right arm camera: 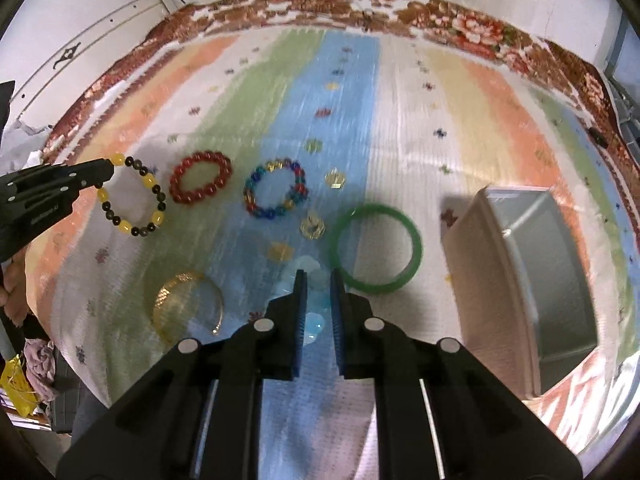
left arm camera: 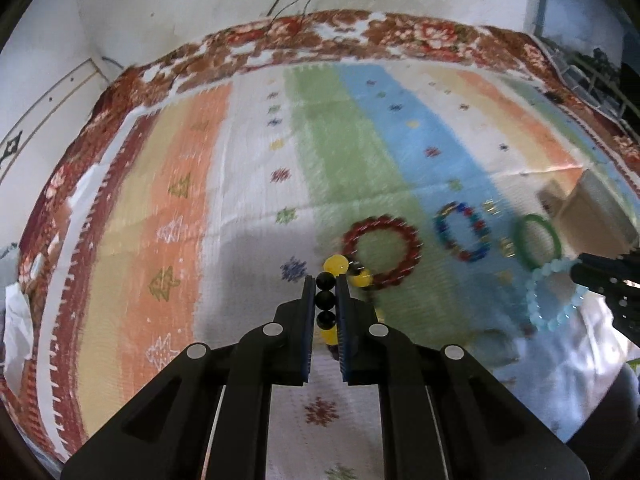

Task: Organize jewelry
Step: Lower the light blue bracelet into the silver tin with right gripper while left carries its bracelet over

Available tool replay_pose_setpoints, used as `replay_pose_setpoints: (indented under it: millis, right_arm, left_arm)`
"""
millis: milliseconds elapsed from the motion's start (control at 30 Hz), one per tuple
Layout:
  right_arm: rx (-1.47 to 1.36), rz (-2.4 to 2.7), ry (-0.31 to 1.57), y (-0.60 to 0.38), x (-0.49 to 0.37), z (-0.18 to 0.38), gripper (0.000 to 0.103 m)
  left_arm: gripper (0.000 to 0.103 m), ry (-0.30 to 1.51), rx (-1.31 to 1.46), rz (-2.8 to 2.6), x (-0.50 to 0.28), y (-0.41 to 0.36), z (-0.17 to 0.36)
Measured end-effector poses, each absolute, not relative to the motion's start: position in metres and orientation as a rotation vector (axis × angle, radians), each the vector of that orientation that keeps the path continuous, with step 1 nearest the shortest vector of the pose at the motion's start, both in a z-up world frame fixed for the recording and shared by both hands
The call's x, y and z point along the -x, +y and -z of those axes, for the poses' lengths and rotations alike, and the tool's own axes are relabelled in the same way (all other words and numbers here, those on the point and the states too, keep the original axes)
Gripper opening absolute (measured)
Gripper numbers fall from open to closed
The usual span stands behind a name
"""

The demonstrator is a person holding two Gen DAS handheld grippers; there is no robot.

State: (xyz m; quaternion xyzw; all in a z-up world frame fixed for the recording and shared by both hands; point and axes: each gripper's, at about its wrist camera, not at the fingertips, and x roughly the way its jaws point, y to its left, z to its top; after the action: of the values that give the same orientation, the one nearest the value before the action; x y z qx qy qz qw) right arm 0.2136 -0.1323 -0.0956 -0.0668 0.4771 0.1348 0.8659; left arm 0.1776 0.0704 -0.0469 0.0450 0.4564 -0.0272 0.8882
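My left gripper (left arm camera: 325, 280) is shut on a yellow and black bead bracelet (left arm camera: 325, 300); it also shows in the right wrist view (right arm camera: 132, 200), hanging from the left gripper (right arm camera: 108, 168) over the cloth. My right gripper (right arm camera: 318, 276) is shut on a light blue bead bracelet (right arm camera: 316, 324), seen in the left wrist view (left arm camera: 554, 296) too. On the cloth lie a red bead bracelet (right arm camera: 201, 177), a multicolour bead bracelet (right arm camera: 276, 192), a green bangle (right arm camera: 378, 255) and a gold bangle (right arm camera: 188, 306). A beige box (right arm camera: 524, 280) stands open at the right.
A striped cloth (right arm camera: 400, 120) with a floral border covers the table. Small gold pieces (right arm camera: 313, 225) lie between the bracelets. Crumpled paper (right arm camera: 24, 136) lies off the left edge. A white wall with cables is behind.
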Motion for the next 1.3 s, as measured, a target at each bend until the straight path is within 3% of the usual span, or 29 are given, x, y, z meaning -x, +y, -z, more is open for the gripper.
replay_pose_setpoints:
  millis: [533, 1300]
  right_arm:
    - [0.079, -0.210, 0.903, -0.224, -0.199, 0.026, 0.013]
    - [0.029, -0.142, 0.925, -0.303, -0.212, 0.027, 0.013]
  left_arm:
    - [0.009, 0.801, -0.105, 0.240, -0.172, -0.049, -0.032]
    - [0.009, 0.804, -0.079, 0.498, -0.199, -0.193, -0.034]
